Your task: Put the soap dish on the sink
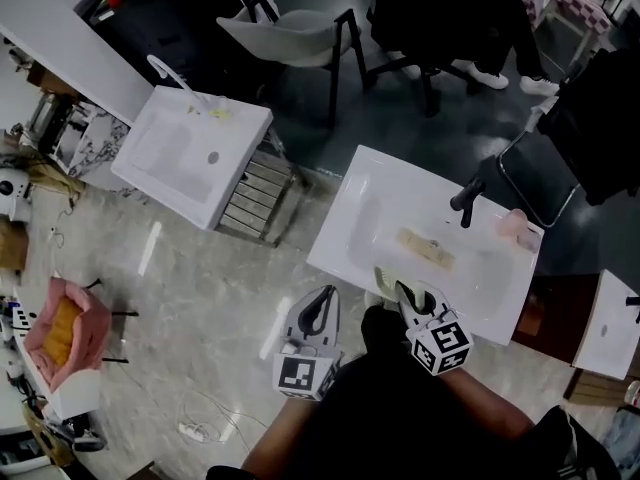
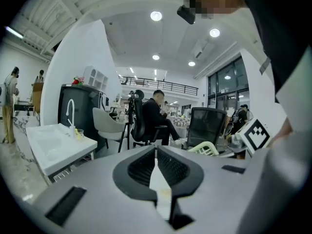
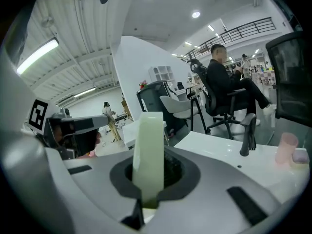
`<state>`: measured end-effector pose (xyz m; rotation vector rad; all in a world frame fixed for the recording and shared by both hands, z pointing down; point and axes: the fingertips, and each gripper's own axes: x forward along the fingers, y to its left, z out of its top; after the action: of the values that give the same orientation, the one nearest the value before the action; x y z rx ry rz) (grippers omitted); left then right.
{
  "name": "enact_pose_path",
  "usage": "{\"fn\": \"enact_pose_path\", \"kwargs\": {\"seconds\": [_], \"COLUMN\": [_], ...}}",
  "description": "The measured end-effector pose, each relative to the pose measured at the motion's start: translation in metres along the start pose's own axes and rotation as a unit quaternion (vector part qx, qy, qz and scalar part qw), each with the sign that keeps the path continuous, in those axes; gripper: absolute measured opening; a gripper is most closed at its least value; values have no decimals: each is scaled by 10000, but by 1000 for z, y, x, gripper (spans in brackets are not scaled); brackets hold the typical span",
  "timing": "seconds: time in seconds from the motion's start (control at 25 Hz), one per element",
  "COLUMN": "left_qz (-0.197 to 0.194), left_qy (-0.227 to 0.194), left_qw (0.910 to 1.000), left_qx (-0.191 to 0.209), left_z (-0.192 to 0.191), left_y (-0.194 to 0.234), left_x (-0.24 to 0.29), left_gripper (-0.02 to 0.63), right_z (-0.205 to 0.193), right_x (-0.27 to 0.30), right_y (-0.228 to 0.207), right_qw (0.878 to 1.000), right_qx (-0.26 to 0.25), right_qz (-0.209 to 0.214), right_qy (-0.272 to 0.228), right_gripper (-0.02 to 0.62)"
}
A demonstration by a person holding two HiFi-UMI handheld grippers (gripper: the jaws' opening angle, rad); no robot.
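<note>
A pale green soap dish [image 3: 148, 155] stands on edge between the jaws of my right gripper [image 3: 146, 179], which is shut on it. In the head view that gripper [image 1: 402, 296] holds the soap dish [image 1: 387, 279] just over the near edge of a white sink [image 1: 362, 213] with a black faucet [image 1: 467, 200]. My left gripper [image 1: 322, 309] hangs left of it over the floor. In its own view the left gripper [image 2: 157, 165] has its jaws together with nothing between them.
A tan object [image 1: 427, 249] lies in the sink's basin and a pink cup [image 1: 513, 224] stands at its far right corner. A second white sink [image 1: 190, 153] stands to the left. Chairs [image 1: 295, 30] and a seated person [image 2: 155, 116] are beyond. A pink basket [image 1: 65, 333] sits on the floor at left.
</note>
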<state>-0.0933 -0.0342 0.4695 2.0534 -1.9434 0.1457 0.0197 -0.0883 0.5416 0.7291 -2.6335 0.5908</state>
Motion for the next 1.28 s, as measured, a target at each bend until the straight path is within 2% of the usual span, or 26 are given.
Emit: {"fn": "enact_pose_path", "kwargs": {"seconds": [0.2,0.32,0.4,0.56,0.72,1.04,1.28], "left_qz": [230,222,217,275,187,-16,-303], "left_qy": [-68,-1,47,103,153,314,340], "left_qw": [9995,9996,9995,9995,9996,9993,9989], "left_qx": [218,176,230,89,141,176,68], "left_z": [3,3,5,4,8,9,7], "left_y": [14,10,11,21,21,28,59], "left_x": [24,47,57,76,95,117,143], "left_gripper": [20,20,20,20,20,20,20], "right_z": [7,10,10,14,22,36,48], "right_x": [23,30,40,58,71,98,123], "right_y": [-36,-58,-63,-65,-71,-86,-102], "right_qw": [9997,9994,9990,9985,9986,9967,9921], "right_qx": [213,206,257,257,260,796,1183], "right_qz": [-33,27,121,307,335,101,-405], "right_qy": [131,261,331,362,316,115,-13], "right_gripper": [6,6,6,6,6,6,6]}}
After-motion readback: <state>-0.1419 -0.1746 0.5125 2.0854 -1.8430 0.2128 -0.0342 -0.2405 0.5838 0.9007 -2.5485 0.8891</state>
